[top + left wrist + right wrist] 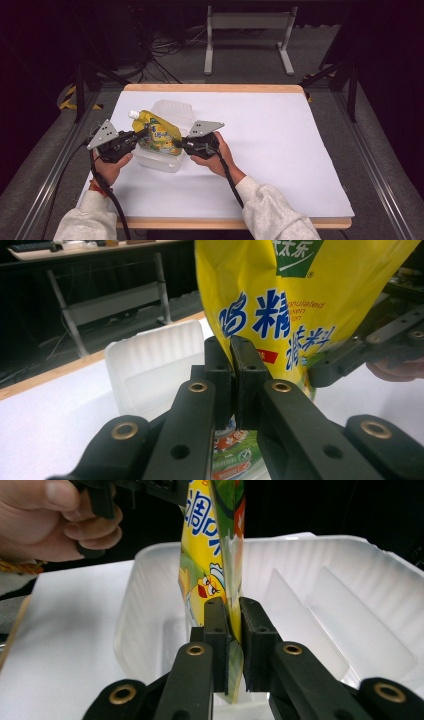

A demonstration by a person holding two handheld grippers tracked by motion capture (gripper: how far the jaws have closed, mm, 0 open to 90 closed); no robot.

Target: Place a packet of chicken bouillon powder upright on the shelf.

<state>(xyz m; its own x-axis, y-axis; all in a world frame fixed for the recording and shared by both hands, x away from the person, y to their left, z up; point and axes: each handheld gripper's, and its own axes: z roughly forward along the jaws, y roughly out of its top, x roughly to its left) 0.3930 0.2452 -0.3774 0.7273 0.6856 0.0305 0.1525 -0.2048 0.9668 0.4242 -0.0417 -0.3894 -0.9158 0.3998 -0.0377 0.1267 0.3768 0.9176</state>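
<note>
Now the left gripper [140,136] is seen at the left of the high view, its jaws pinched on one edge of the yellow pouch [159,134]; in the left gripper view the pads [216,371] are pressed flat on the printed film. The pouch is held just above the clear tray [172,111], tilted, cap [133,114] pointing up and away, probably so that it can be lowered inside. Further right, the right gripper [178,143] is clamped on the opposite edge; in the right gripper view its pads [253,625] are shut on the pouch's lower seam. A two-sided grip is likely used because the soft film would sag. Inside the tray, upright dividers [295,615] may obstruct the pouch. The white table [280,145] is bare to the right
</note>
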